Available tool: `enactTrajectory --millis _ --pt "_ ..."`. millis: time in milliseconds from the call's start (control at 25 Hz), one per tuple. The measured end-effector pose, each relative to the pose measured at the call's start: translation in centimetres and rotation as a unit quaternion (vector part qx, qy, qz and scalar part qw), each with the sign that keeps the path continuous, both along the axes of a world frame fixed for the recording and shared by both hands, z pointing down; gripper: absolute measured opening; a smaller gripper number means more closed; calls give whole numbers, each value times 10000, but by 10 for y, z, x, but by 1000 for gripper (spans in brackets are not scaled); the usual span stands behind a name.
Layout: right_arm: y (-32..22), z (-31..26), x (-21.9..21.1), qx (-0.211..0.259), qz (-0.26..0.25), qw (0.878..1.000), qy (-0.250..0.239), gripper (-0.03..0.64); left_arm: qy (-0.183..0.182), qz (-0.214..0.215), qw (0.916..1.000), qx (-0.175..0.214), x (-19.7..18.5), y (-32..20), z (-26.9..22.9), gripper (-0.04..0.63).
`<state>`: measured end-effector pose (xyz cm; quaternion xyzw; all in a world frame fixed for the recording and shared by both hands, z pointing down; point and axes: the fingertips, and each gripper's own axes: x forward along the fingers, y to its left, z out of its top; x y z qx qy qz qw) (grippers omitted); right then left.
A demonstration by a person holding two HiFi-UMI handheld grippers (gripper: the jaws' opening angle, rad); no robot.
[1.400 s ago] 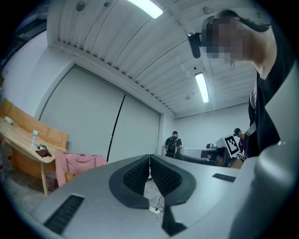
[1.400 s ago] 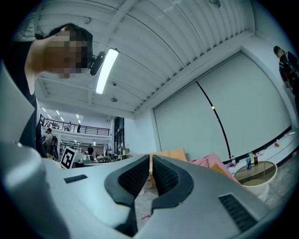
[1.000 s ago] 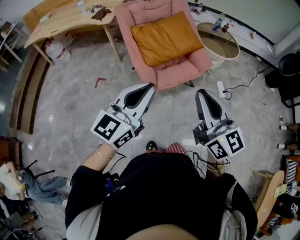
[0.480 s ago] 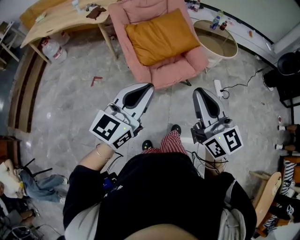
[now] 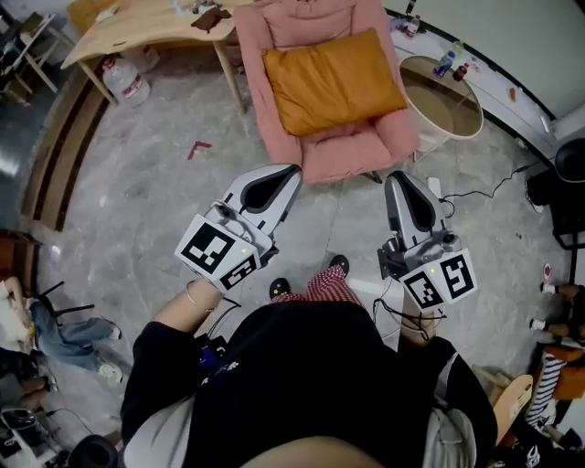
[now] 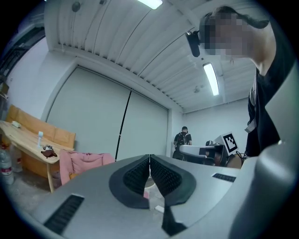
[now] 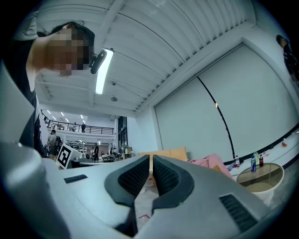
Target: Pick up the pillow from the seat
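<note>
Both tools are closed with nothing in them. The left gripper (image 5: 291, 171) has its jaws pressed tip to tip, and the right gripper (image 5: 400, 179) shows only a thin slit between its pads. The orange pillow (image 5: 334, 80) sits on the seat of the pink armchair (image 5: 356, 157), well ahead of both tips and not touched. In the two gripper views the jaws block most of the chair, so the pillow is barely a sliver there. The chair's back is cut off at the top edge of the head view, same with the wooden table (image 5: 151, 27).
</note>
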<state>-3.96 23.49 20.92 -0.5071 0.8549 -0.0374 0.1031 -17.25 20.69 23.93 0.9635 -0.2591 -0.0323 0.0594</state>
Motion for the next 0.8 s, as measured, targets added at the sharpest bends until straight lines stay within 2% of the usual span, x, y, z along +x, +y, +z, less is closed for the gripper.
enactTrajectory --millis 160,800 --pt "-12 -2 12 76 -149 9999 5 23 -43 -175 9998 34 11 -8 -3 11" --pt "-47 10 83 89 -328 9993 -132 23 -347 -262 9990 73 80 -34 2 11"
